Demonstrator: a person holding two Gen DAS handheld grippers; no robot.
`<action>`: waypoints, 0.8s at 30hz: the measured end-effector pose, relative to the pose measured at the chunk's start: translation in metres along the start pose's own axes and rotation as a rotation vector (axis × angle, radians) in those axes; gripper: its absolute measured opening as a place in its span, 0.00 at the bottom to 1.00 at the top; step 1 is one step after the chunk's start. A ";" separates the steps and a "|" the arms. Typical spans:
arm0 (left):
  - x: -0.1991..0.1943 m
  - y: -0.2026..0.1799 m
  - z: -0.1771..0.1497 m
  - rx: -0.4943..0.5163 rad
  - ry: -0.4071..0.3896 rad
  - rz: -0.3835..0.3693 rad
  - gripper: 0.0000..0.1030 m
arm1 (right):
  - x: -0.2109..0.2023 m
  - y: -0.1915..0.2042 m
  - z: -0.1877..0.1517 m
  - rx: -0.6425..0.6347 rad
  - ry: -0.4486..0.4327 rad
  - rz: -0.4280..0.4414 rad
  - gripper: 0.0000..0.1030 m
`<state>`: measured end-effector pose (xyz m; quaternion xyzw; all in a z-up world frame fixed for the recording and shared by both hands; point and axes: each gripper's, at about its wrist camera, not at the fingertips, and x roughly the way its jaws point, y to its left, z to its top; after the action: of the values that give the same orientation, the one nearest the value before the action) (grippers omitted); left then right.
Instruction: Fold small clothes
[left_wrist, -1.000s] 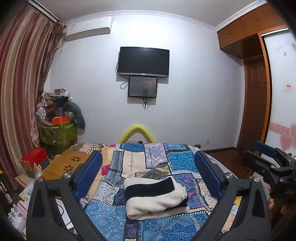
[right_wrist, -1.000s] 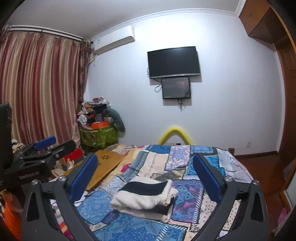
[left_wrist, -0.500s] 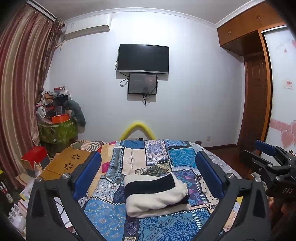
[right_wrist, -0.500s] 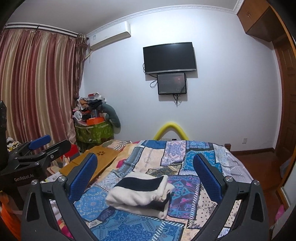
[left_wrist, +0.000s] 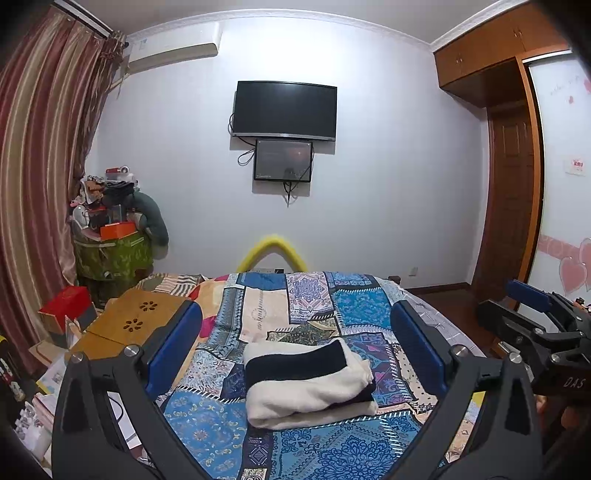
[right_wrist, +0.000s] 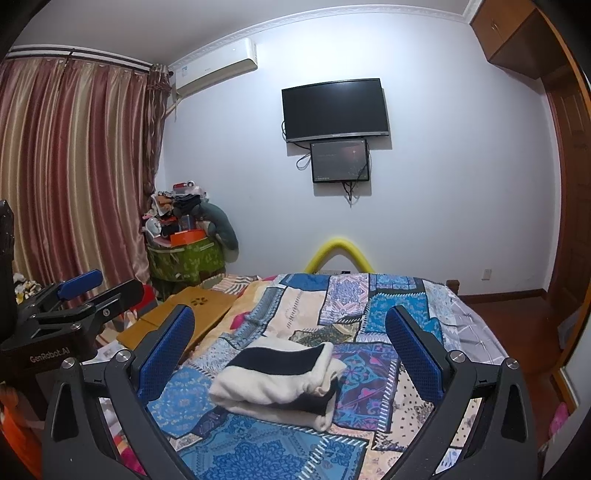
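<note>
A folded cream-and-black garment (left_wrist: 308, 382) is seen lying on a patchwork quilt (left_wrist: 354, 446) in a bedroom. The left gripper (left_wrist: 295, 343) and right gripper (right_wrist: 290, 339) are held above it, jaws spread wide, nothing gripped. A television (left_wrist: 285, 110) is mounted on the wall.

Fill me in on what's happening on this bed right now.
A person holds a two-finger gripper in each hand over a patchwork quilt. A cream and black garment lies folded into a compact bundle on the quilt. The left gripper and the right gripper are both open, hanging apart from the bundle and touching nothing. The fold looks done.
</note>
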<state>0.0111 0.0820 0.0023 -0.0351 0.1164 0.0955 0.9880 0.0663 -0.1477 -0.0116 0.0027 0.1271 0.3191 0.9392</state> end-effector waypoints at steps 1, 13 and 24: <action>0.000 0.000 0.000 0.001 0.000 0.001 1.00 | 0.000 0.000 0.000 0.000 0.000 -0.001 1.00; 0.002 -0.002 -0.002 0.001 0.005 0.000 1.00 | -0.001 -0.001 0.001 0.001 0.006 -0.004 1.00; 0.003 -0.002 -0.005 0.002 0.005 -0.001 1.00 | 0.000 -0.003 0.002 0.003 0.009 -0.009 1.00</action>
<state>0.0134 0.0804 -0.0028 -0.0346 0.1189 0.0949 0.9877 0.0686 -0.1503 -0.0100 0.0021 0.1316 0.3148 0.9400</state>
